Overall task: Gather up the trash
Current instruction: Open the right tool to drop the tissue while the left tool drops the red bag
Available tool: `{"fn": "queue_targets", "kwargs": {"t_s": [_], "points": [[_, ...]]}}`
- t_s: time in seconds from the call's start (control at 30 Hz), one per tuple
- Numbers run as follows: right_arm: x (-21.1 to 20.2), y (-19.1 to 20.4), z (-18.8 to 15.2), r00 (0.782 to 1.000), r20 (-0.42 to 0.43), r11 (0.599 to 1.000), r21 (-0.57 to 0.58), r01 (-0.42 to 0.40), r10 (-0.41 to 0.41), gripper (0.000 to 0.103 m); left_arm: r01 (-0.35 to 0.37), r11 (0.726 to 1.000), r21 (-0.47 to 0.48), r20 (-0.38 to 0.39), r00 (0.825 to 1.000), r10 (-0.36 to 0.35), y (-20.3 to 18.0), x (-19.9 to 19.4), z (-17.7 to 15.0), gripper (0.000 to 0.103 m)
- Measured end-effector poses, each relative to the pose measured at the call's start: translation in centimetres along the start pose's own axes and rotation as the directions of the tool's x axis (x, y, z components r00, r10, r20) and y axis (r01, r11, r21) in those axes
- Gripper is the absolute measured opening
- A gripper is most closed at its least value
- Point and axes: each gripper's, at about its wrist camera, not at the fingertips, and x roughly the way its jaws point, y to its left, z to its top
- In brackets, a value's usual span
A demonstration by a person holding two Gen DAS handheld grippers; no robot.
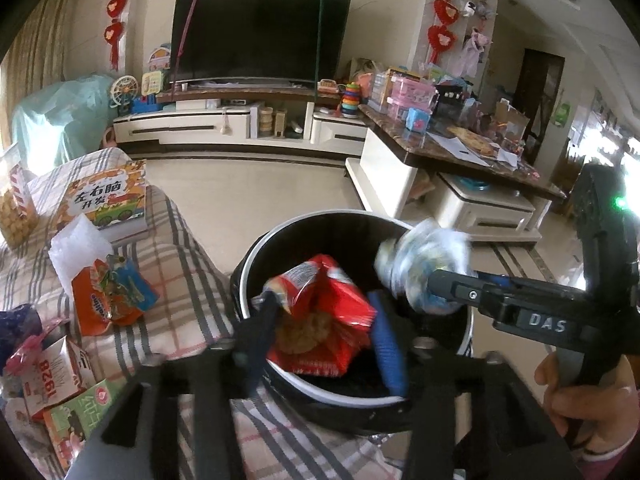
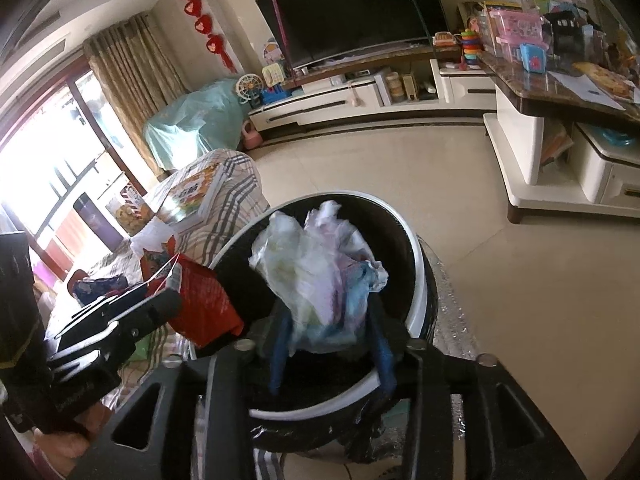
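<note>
A round black trash bin with a white rim (image 1: pixel 320 218) (image 2: pixel 416 264) stands beside the plaid-covered sofa. My left gripper (image 1: pixel 320 320) is shut on a red snack bag (image 1: pixel 332 304) and holds it over the bin's opening; the bag also shows in the right wrist view (image 2: pixel 200 300). My right gripper (image 2: pixel 332 320) is shut on a crumpled pale plastic wrapper (image 2: pixel 316 272) above the bin; it shows blurred in the left wrist view (image 1: pixel 424 264).
The plaid sofa (image 1: pixel 180 248) carries an orange wrapper (image 1: pixel 108 300), a white plastic bag (image 1: pixel 80 248), a children's book (image 1: pixel 108 200) and small cartons (image 1: pixel 56 376). A cluttered coffee table (image 1: pixel 460 152) and a TV stand (image 1: pixel 240 124) stand beyond bare floor.
</note>
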Motion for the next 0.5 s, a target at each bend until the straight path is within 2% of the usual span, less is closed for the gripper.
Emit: {"fn": "queue_targets", "kwargs": {"t_s": [0.07, 0.13, 0.3, 0.5], "points": [[-0.1, 0.0, 0.0, 1.000, 0.007, 1.000, 0.006, 0.000, 0.000, 0.059, 0.004, 1.000, -0.002, 0.001, 1.000, -0.004, 0.0, 0.0, -0.1, 0.055], [-0.3, 0.0, 0.0, 1.000, 0.016, 1.000, 0.009, 0.005, -0.005, 0.060, 0.002, 1.000, -0.006, 0.000, 1.000, -0.002, -0.1, -0.1, -0.2, 0.059], [-1.1, 0.0, -0.3, 0.999, 0.034, 1.000, 0.018, -0.001, 0.000, 0.071, 0.008, 1.000, -0.027, 0.010, 1.000, -0.008, 0.1, -0.8, -0.8, 0.071], [-2.5, 0.0, -0.8, 0.997, 0.071, 0.999, 0.028, 0.017, -0.019, 0.076, 0.023, 0.999, -0.036, 0.012, 1.000, -0.023, 0.1, -0.8, -1.2, 0.073]]}}
